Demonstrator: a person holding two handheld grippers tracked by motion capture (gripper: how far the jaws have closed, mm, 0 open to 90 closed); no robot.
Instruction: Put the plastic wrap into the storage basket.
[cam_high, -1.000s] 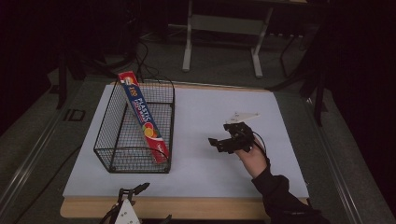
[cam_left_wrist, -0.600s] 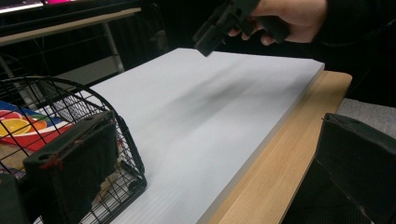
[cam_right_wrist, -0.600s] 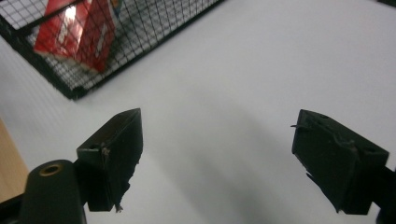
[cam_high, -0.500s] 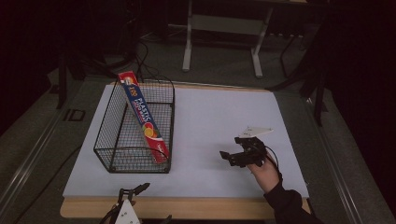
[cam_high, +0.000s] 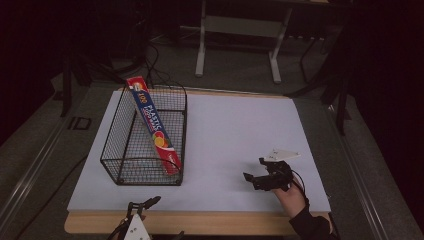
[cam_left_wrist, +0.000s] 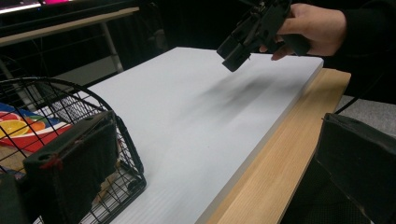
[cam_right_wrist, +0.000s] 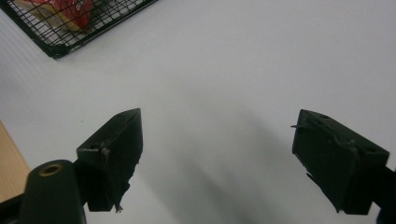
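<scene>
A black wire basket (cam_high: 125, 150) stands on the left of the white board (cam_high: 235, 125). A long red and blue plastic wrap box (cam_high: 152, 122) leans diagonally inside it, its far end sticking over the rim. My right gripper (cam_high: 253, 168), held in a hand, hovers low over the board's near right part, well apart from the basket. Its jaws are open and empty, as the right gripper view (cam_right_wrist: 219, 123) confirms. My left gripper (cam_high: 143, 202) rests at the table's near edge, just in front of the basket. It is open, with nothing held (cam_left_wrist: 215, 177).
A light wooden table edge (cam_high: 225, 222) runs along the front of the board. Behind the table stand the metal legs of a frame (cam_high: 202, 45), with cables on the dark floor. The basket's corner (cam_right_wrist: 56, 46) lies at the upper left in the right gripper view.
The right hand has carried its open gripper away from the basket, toward the near right of the board and lower. The left gripper has stayed put.
</scene>
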